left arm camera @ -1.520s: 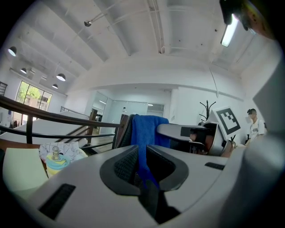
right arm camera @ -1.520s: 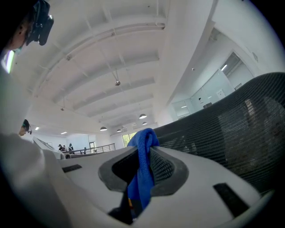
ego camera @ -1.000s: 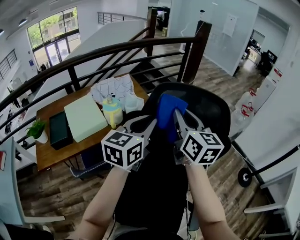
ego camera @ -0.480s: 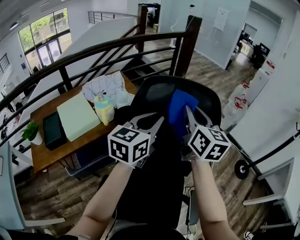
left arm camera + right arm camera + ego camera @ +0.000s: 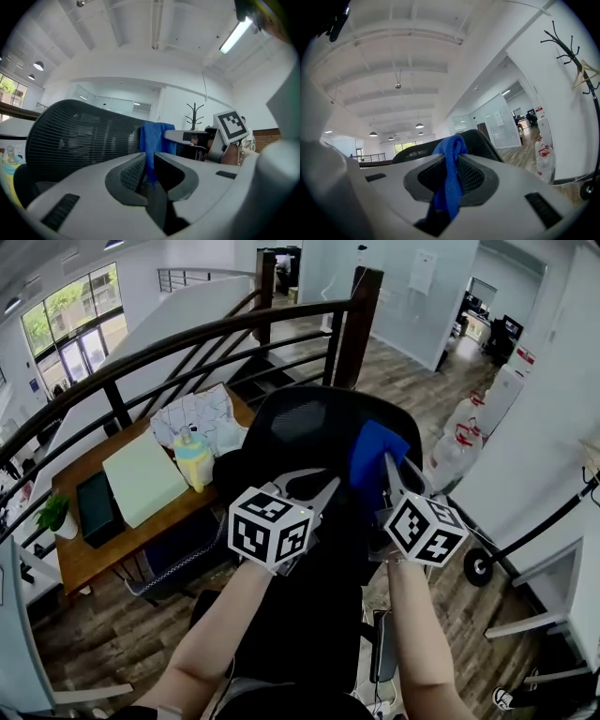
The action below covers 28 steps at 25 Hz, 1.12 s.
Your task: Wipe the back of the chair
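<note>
The right gripper [image 5: 392,474] has its jaws clamped on the blue cloth [image 5: 375,457], with a fold bunched above the tips and a tail hanging below. That leaves a soft pad out front to press on the mesh. The pad is up at the upper right of the chair back [image 5: 305,423], the black curved one directly in front of the person. I can't tell whether it's touching or just off the mesh. My read is that the wipe is working that side, and the left half is left to cover.

The left gripper [image 5: 324,487] hangs just beside it, lower and to the left, jaws drawn to a slit. As far as I can judge there's nothing in them, and the blue sliver in the gap looks like the other gripper's cloth beyond. It's probably waiting, or ready to steady the chair.

Behind the chair is a wooden table [image 5: 89,554] carrying a green pad [image 5: 141,479], a yellow bottle [image 5: 192,457], white paper [image 5: 197,413] and a small plant [image 5: 52,512]. A dark railing [image 5: 187,338] arcs past it, and water jugs [image 5: 457,442] sit on the floor to the right. Nothing blocks the mesh, though the chair may swivel under pressure.
</note>
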Available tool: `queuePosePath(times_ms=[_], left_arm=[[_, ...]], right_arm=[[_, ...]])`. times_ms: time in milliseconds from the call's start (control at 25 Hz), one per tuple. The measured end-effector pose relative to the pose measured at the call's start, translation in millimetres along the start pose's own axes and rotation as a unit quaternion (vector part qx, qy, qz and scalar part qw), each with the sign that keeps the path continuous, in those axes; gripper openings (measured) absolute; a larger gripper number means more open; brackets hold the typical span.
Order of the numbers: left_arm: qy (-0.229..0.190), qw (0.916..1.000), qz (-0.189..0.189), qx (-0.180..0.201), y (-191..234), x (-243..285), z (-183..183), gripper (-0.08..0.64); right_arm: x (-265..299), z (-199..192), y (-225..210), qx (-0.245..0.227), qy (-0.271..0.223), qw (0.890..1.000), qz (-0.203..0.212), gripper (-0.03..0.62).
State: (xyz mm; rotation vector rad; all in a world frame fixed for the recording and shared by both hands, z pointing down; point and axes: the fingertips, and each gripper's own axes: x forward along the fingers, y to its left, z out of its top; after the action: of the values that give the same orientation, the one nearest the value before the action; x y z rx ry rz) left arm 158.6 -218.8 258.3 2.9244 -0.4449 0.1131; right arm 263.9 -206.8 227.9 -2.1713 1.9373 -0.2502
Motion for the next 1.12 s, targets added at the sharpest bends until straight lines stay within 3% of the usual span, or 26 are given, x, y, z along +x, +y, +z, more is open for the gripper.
queuePosePath(times_ms=[800, 1120], left_arm=[[0.017, 0.9987, -0.048, -0.003, -51, 16, -13, 0.063], [0.021, 0.9994, -0.028, 0.005, -44, -5, -21, 0.063]], right_arm=[[-65, 17, -48, 0.002, -0.027, 0.997, -0.067, 0.072], [-82, 16, -27, 0.012, -0.038, 0.998, -0.044, 0.072]])
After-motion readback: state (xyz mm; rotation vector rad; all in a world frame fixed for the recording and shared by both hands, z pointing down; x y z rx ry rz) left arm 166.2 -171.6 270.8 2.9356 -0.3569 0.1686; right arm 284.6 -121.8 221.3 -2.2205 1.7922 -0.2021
